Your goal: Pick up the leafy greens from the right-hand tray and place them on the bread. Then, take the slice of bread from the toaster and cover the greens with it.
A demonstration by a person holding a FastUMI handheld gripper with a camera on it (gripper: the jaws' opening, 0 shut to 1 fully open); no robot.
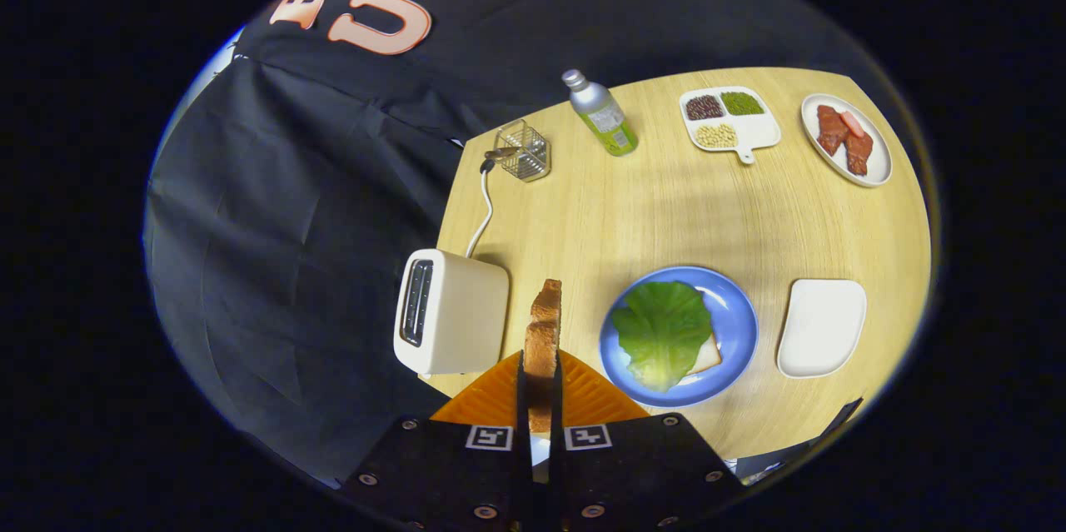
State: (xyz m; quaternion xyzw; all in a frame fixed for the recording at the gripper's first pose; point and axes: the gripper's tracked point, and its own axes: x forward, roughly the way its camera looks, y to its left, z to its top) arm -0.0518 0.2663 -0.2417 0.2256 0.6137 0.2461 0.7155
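Gripper view, from high over the wooden table (633, 207).

Gripper (541, 386): fingers closed tight on a slice of bread (543, 332), one finger pressing each flat face; the slice stands on edge and sticks out ahead of the fingertips.

Toaster (450, 320): pale, just left of the held slice, slots facing up; its white cord (481, 216) runs away toward the far edge of the table.

Blue plate (737, 324): just right of the fingers; a leafy green (664, 332) lies spread over a second bread slice (708, 355), only a corner of which peeks out beside the leaf.

White tray (823, 325): right of the blue plate, apart from it.

Far side of table: a small clear holder (525, 151) near the cord's end; a silver bottle with a green label (601, 114) beside it; a divided white dish (733, 121) with three sorts of beans or grains; an oval plate (848, 141) with reddish strips of meat at the far right.

In the way: open tabletop lies between the held slice and the blue plate; the toaster sits close on the other side.
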